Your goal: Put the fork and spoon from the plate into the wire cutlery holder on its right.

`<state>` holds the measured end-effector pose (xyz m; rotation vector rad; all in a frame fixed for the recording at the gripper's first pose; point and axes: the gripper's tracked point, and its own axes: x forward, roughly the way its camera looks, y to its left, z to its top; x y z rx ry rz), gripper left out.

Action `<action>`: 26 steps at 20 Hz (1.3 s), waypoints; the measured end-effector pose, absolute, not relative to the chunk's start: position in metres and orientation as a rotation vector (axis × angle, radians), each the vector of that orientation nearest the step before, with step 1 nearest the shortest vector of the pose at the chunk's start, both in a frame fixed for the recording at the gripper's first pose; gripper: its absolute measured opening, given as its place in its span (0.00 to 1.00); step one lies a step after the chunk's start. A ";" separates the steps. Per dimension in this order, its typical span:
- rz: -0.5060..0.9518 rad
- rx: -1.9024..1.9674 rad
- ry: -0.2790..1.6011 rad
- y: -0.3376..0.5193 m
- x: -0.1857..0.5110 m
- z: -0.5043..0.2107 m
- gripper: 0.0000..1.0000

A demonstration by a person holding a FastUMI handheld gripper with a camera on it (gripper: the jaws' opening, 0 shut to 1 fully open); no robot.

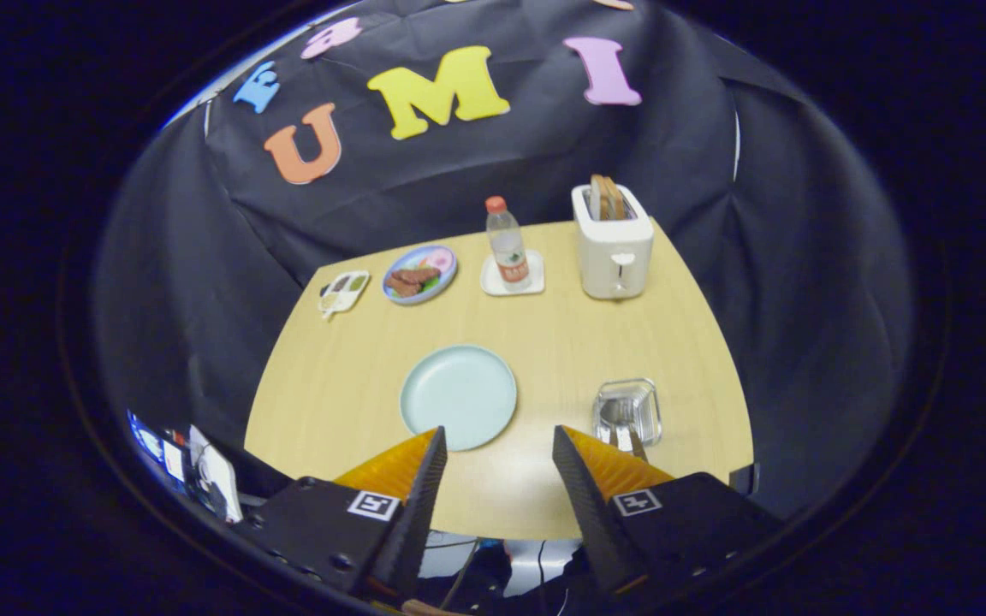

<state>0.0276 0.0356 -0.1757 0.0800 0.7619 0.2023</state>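
1. The gripper is held above the near edge of a light wooden table, its two fingers spread wide apart with nothing between them.
2. Just ahead of the left fingertip lies a round pale blue-green plate. Its surface looks bare.
3. Just ahead of the right fingertip, to the plate's right, stands the wire cutlery holder. Handles of cutlery stick out of it toward the gripper; I cannot tell fork from spoon.
4. Well beyond the fingers, along the far side of the table, stands a row of things. From left to right: a small divided dish with dark and green fillings, a blue-rimmed plate holding brown food pieces, a clear bottle with a red cap upright on a white square coaster, and a white toaster with brown slices standing in its slots.
5. Open tabletop stretches between the near pair and the far row, and between the plate and the holder.
6. The holder sits near the table's right edge; the toaster stands at the far right corner.
7. The bottle has a red label; its writing is too small to read.
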 end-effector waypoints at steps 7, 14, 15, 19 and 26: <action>0.191 -0.009 0.375 0.101 0.024 -0.079 0.97; 0.083 -0.086 -0.042 0.128 -0.008 0.015 0.96; 0.071 -0.097 -0.085 0.134 -0.013 0.022 0.96; 0.056 -0.071 -0.107 0.150 -0.025 0.015 0.96; 0.038 -0.081 -0.071 0.162 -0.022 0.010 0.96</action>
